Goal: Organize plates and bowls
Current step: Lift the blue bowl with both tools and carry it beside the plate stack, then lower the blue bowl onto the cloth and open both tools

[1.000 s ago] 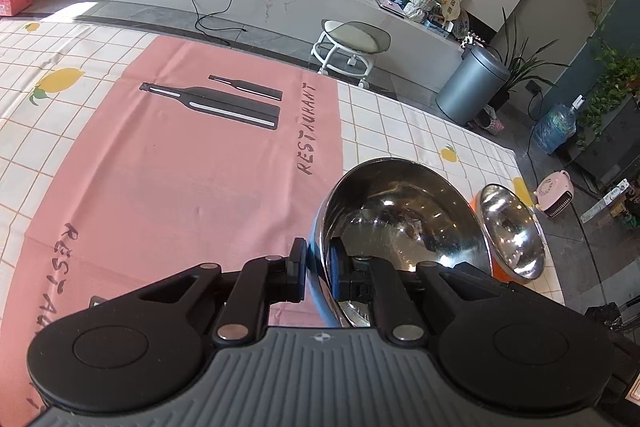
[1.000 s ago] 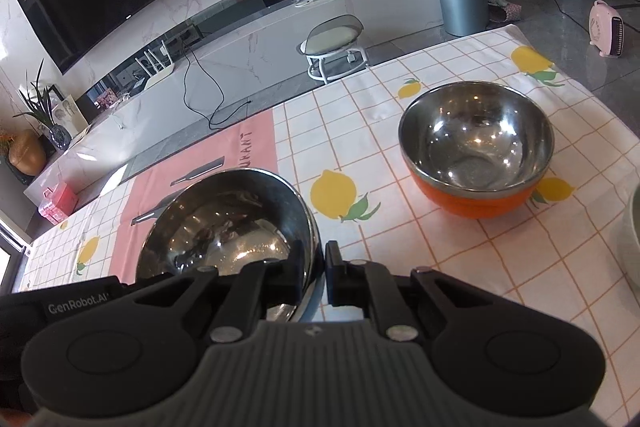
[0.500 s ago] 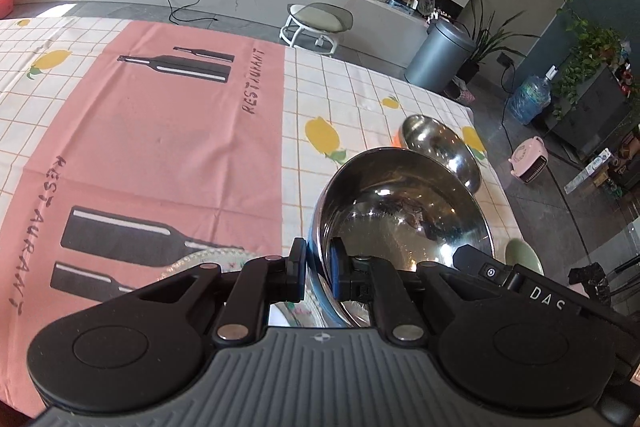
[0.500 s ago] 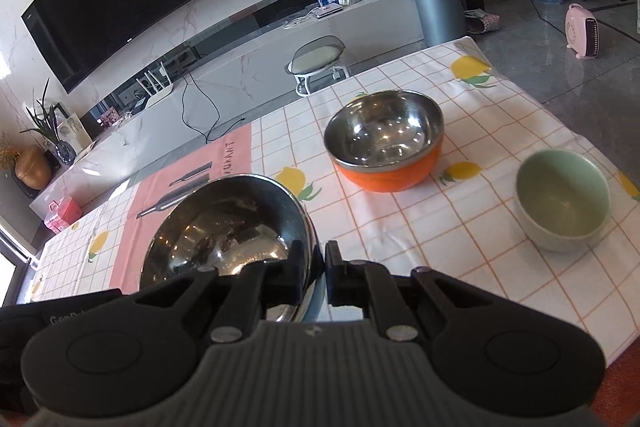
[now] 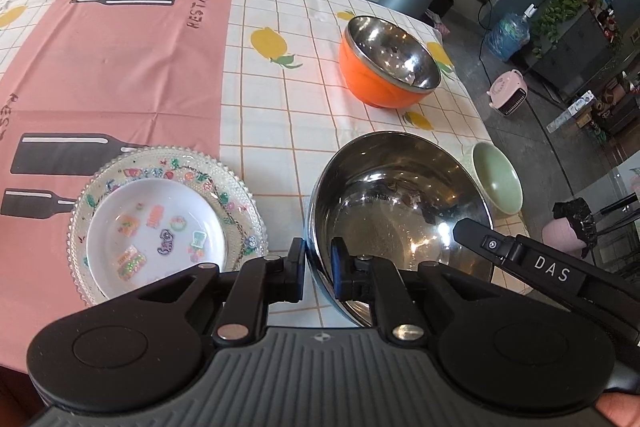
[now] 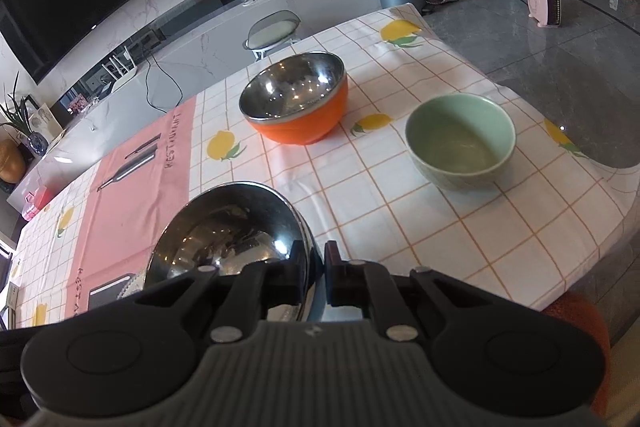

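You see 3 bowls: big steel bowl, orange bowl top middle, green bowl right | 2 plates stacked lower left | your left gripper and right gripper both pinch the big steel bowl's rim

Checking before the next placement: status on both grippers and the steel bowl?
Left gripper and right gripper both shut on steel bowl rim, opposite sides. Bowl held over the tablecloth. Nearby: orange bowl, green bowl, plates.

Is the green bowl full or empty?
Empty: the green bowl stands upright on the tablecloth, its bare glazed bottom showing.
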The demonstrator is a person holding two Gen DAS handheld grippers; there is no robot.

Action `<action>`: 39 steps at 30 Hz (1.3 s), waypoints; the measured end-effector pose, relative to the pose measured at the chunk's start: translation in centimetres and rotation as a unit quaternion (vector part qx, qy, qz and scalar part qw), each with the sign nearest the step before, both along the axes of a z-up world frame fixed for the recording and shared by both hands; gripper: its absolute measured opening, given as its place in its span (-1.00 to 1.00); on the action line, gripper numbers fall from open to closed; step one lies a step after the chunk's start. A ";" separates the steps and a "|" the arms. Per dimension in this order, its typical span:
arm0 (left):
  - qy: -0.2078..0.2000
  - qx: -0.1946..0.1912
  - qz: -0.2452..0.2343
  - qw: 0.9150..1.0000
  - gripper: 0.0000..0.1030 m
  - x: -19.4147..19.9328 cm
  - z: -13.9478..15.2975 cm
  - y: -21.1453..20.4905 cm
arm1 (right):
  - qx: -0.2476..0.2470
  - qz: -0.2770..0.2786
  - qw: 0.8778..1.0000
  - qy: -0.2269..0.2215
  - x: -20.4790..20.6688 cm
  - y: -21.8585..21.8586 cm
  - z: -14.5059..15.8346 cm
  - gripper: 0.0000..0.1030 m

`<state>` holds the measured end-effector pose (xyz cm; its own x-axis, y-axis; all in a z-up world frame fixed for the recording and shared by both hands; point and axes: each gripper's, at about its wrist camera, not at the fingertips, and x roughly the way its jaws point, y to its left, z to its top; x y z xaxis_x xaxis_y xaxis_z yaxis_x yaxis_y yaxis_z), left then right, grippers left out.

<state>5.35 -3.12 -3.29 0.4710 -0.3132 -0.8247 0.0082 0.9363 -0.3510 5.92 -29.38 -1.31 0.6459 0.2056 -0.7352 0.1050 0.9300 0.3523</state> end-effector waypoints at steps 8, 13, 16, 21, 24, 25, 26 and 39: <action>0.029 -0.008 0.002 1.000 -0.72 0.2 -1.7 -0.5 | -0.003 -0.002 1.000 0.023 0.1 -0.8 -1.7 -0.85; 0.035 0.001 -0.003 0.999 -0.71 1.1 -2.0 -1.3 | -0.005 -0.008 0.999 0.031 0.7 -1.0 -2.5 -0.85; 0.033 0.007 -0.014 0.999 -0.68 1.5 -1.9 -1.9 | -0.015 -0.009 0.999 0.034 1.3 -1.2 -2.7 -0.85; 0.025 0.010 -0.018 0.999 -0.67 1.8 -1.8 -2.2 | -0.017 -0.015 0.999 0.039 1.7 -1.6 -3.2 -0.85; 0.023 0.009 -0.017 1.000 -0.67 2.0 -1.9 -2.1 | -0.015 -0.017 0.999 0.034 1.8 -1.5 -3.2 -0.85; 0.023 0.008 -0.016 1.000 -0.67 2.1 -1.9 -2.0 | -0.016 -0.016 0.999 0.034 1.8 -1.4 -3.2 -0.85; 0.024 0.008 -0.016 1.000 -0.67 2.1 -2.0 -1.9 | -0.017 -0.014 0.999 0.033 1.9 -1.4 -3.1 -0.85; 0.008 -0.012 -0.007 1.000 0.03 1.9 -1.0 -0.9 | -0.016 0.006 1.000 0.008 1.3 -0.9 -2.0 -0.25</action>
